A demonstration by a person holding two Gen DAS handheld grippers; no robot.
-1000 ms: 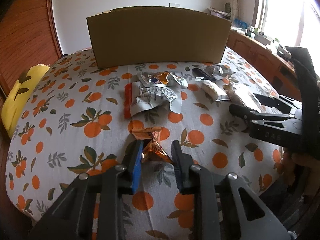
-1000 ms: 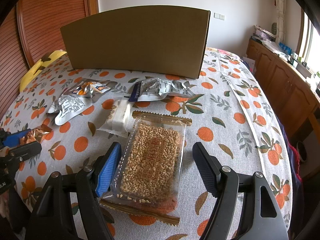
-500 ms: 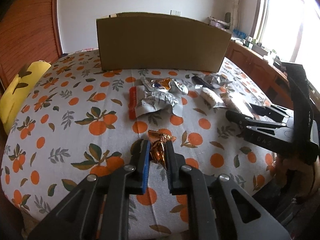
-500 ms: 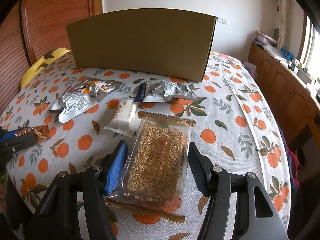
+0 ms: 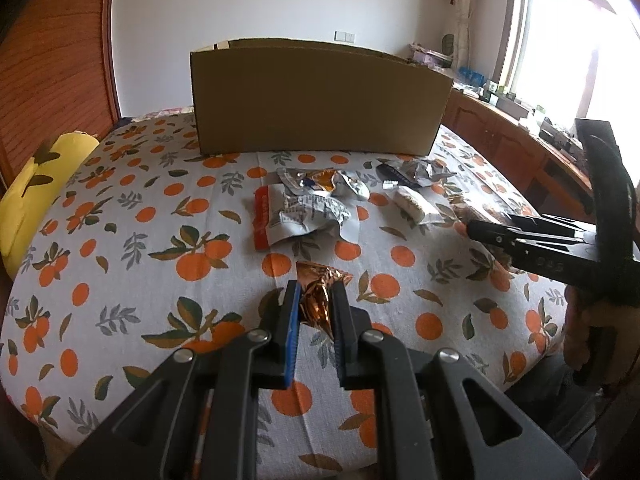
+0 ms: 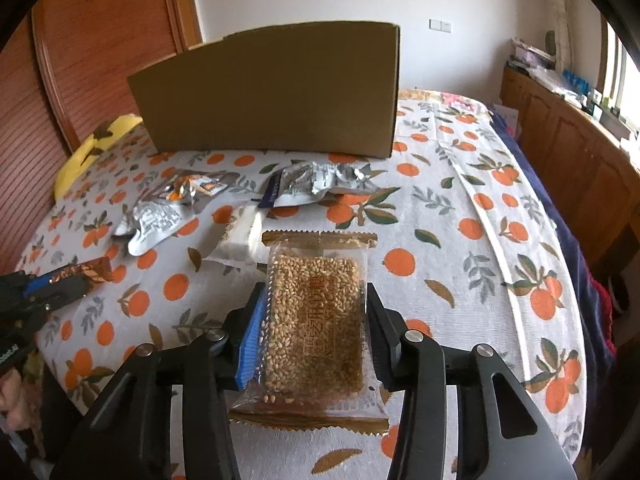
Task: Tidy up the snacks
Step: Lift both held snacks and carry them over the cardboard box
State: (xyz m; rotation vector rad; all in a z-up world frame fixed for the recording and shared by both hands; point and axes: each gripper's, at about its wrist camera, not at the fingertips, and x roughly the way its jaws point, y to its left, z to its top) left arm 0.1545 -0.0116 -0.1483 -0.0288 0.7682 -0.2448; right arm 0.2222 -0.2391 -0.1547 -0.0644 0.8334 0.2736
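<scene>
My left gripper [image 5: 314, 300] is shut on a crinkled copper foil snack [image 5: 318, 296] and holds it above the orange-print tablecloth; that snack also shows at the left in the right wrist view [image 6: 86, 274]. My right gripper [image 6: 314, 308] is shut on a clear pack of puffed grain bar [image 6: 314, 312], lifted off the cloth. A big open cardboard box [image 5: 316, 98] stands at the back of the table [image 6: 276, 88]. Several silver snack packets [image 5: 308, 208] and a white wrapped cake [image 6: 240, 236] lie between the grippers and the box.
A yellow cushion [image 5: 28, 188] lies at the table's left edge. A wooden sideboard [image 6: 568, 140] with clutter runs along the right under the window. A wooden sliding door [image 5: 48, 60] stands at the left. The right gripper shows at the right in the left wrist view [image 5: 532, 240].
Both grippers closed on their snacks and lifted them off the cloth. The left one shut on the foil snack, the right one on the grain bar pack. Both views rose.
</scene>
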